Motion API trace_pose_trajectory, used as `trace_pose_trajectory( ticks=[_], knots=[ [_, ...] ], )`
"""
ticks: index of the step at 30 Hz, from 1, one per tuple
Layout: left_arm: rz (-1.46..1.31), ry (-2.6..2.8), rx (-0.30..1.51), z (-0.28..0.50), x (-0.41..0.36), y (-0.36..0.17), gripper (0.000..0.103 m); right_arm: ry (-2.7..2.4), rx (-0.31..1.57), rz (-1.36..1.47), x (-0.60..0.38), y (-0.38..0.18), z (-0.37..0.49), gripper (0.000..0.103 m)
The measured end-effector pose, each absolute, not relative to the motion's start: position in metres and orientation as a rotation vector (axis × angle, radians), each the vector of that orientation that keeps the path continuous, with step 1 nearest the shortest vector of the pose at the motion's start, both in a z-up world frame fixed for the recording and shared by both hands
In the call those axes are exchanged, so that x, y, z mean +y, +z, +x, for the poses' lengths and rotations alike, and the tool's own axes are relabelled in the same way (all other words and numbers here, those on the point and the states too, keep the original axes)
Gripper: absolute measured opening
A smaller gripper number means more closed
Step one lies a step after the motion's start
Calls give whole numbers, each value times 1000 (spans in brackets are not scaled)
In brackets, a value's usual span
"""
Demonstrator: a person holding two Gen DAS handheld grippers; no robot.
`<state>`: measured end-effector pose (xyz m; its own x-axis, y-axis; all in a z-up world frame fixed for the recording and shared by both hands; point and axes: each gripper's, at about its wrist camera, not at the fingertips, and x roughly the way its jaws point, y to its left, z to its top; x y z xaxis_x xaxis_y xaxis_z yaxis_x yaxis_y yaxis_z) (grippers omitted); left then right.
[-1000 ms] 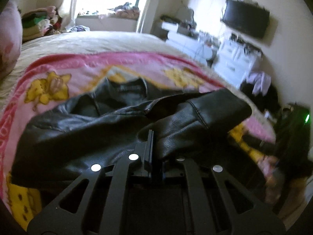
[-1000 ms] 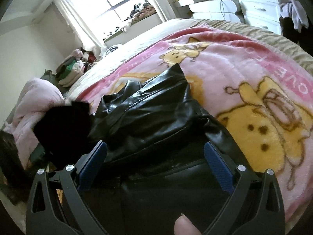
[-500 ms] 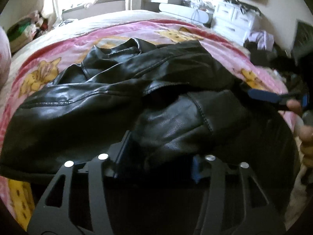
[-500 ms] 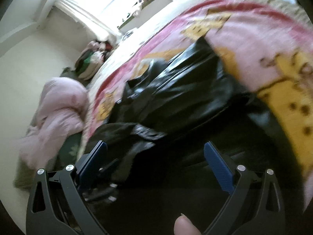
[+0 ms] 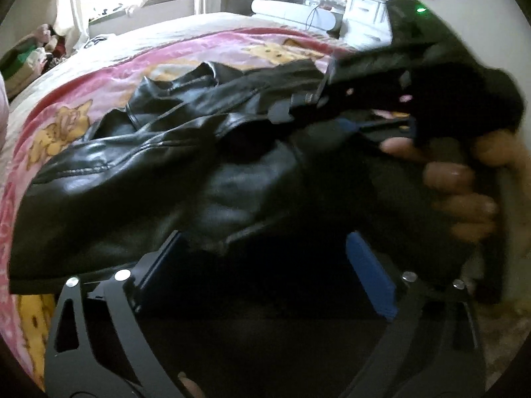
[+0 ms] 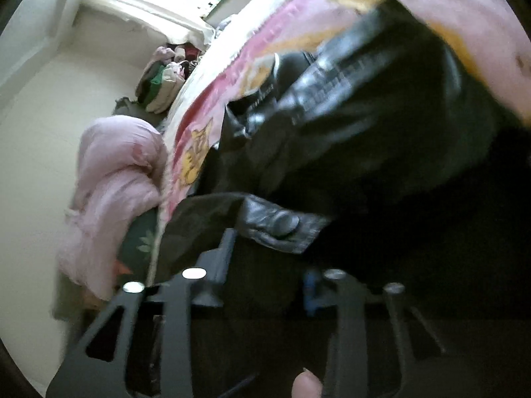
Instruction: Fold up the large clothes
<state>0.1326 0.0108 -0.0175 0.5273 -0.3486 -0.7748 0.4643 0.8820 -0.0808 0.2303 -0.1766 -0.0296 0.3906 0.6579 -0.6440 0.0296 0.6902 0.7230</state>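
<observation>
Sprawled on the pink cartoon-print blanket (image 5: 109,76) covering the bed, one black leather jacket (image 5: 159,179) lies crumpled, its hem between the left tool's (image 5: 265,268) spread fingers, the right tool (image 6: 262,275) clenched on a snap-buttoned fold.

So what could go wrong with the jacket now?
1. The left gripper is open, so only the right gripper seems to pinch the jacket. The shiny, thick leather might slip out.
2. The jacket lies bunched and wrinkled on the blanket, so a fold made now could come out lumpy.
</observation>
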Motion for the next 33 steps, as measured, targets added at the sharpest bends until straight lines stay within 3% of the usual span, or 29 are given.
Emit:
trace_pose_trajectory(
  ticks=[4,9,14,16,18,28,30,33],
  knots=[
    [134,-452,816,135,42,13,94,486,975,581,-173,10,237,13],
    [-135,-250,752,170,134,47,94,524,844,389,-162,65,252,12],
    [-304,47,711,201,205,46,93,507,732,234,-167,103,264,11],
    [-343,68,708,212,215,40,82,482,720,206,-177,107,268,11],
    [-380,53,702,221,217,35,55,468,725,199,-184,104,271,11],
    [-287,-107,820,250,166,-6,24,420,753,130,-196,74,263,11],
    [-271,-109,868,254,161,-20,12,417,763,131,-198,70,263,11],
    [-229,-109,925,259,152,-40,11,414,782,124,-198,62,264,11]
  ],
)
